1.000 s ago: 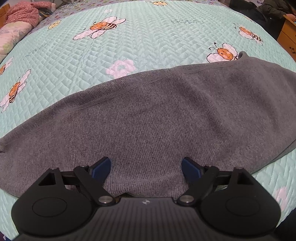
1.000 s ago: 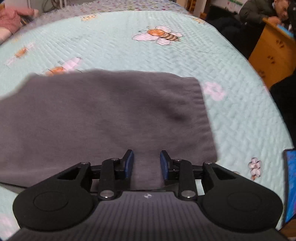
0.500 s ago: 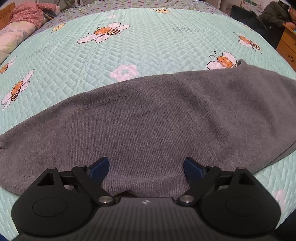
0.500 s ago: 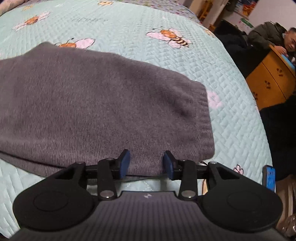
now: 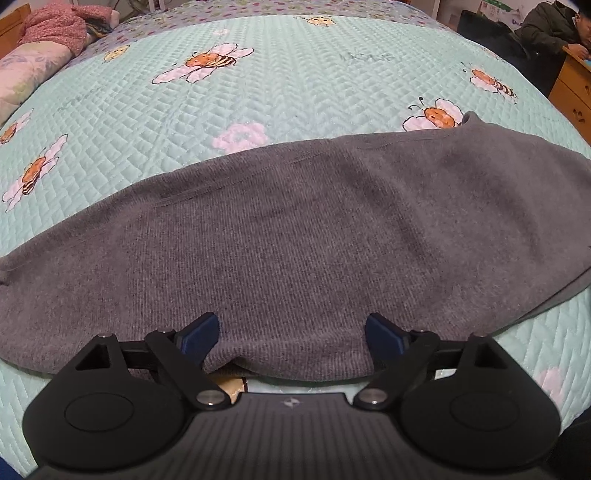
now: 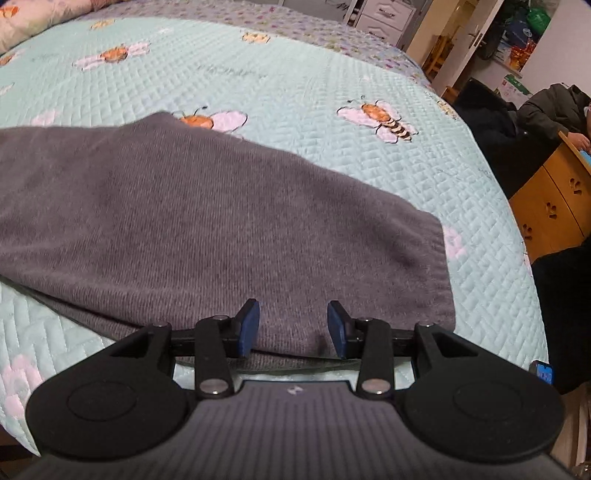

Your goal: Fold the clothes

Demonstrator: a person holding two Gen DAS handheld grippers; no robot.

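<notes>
A grey knitted garment [image 5: 295, 236] lies folded lengthwise on the mint-green quilted bedspread [image 5: 295, 81]. My left gripper [image 5: 291, 328] is wide open, its blue pads over the garment's near edge, holding nothing. In the right wrist view the same garment [image 6: 207, 221] shows its ribbed right end [image 6: 439, 266]. My right gripper [image 6: 293, 321] is open, narrower than the left, with its pads just above the near edge of the garment and nothing between them.
The bedspread [image 6: 295, 81] has bee and flower prints. Pink clothing [image 5: 55, 29] and a pillow [image 5: 26, 70] lie at the far left. A wooden cabinet [image 6: 554, 206] and a seated person [image 6: 554, 107] are beyond the bed's right side.
The right gripper has opened wider and swung, so the garment's right end now sits further right in its view. The left gripper has pulled back slightly towards the near edge.
</notes>
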